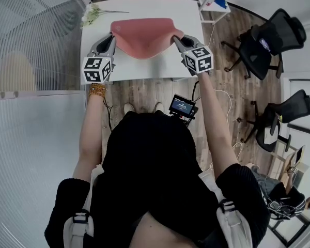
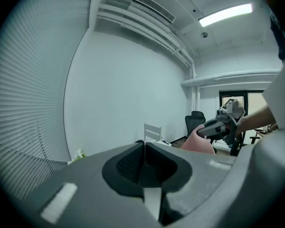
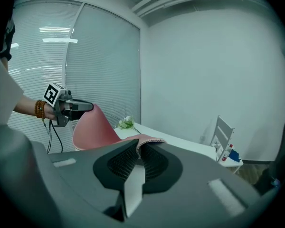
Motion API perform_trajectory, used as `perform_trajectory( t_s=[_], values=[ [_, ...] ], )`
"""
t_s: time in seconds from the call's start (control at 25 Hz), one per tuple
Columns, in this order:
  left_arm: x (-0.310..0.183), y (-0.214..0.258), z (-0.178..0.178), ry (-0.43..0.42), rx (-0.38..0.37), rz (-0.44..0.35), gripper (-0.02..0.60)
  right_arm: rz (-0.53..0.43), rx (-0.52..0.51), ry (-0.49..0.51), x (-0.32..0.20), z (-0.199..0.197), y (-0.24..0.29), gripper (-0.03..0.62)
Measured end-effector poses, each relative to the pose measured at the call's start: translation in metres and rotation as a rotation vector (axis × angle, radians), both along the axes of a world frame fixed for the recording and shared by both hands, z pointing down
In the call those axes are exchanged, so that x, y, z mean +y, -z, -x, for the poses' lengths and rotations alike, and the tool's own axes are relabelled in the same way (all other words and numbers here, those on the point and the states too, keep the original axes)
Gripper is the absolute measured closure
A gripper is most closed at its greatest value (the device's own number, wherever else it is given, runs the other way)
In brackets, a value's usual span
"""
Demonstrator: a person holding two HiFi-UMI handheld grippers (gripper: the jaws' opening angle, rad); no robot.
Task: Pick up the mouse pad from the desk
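Observation:
A pink mouse pad hangs sagging above the white desk, held at both ends. My left gripper is shut on its left edge and my right gripper is shut on its right edge. In the right gripper view the pad's edge is pinched between the jaws, and the left gripper shows beyond the curved pad. In the left gripper view the jaws are pressed together, and the pad shows far right under the right gripper.
A bunch of white flowers lies at the desk's far left corner. A small white rack stands beyond the desk's right end. Black office chairs stand on the wood floor to the right. A glass partition with blinds runs along the left.

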State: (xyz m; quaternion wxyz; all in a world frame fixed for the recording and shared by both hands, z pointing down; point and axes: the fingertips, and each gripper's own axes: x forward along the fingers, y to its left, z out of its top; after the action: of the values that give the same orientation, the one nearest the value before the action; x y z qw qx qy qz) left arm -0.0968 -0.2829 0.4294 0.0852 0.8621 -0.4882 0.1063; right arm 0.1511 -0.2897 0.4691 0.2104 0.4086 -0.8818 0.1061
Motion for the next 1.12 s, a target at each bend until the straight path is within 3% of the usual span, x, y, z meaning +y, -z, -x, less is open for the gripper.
perform_trajectory(
  t_s=[1.12],
  values=[
    [-0.014, 0.083, 0.014, 0.037, -0.004, -0.162, 0.562, -0.150, -0.010, -0.041, -0.018, -0.002, 0.078, 0.553]
  ],
)
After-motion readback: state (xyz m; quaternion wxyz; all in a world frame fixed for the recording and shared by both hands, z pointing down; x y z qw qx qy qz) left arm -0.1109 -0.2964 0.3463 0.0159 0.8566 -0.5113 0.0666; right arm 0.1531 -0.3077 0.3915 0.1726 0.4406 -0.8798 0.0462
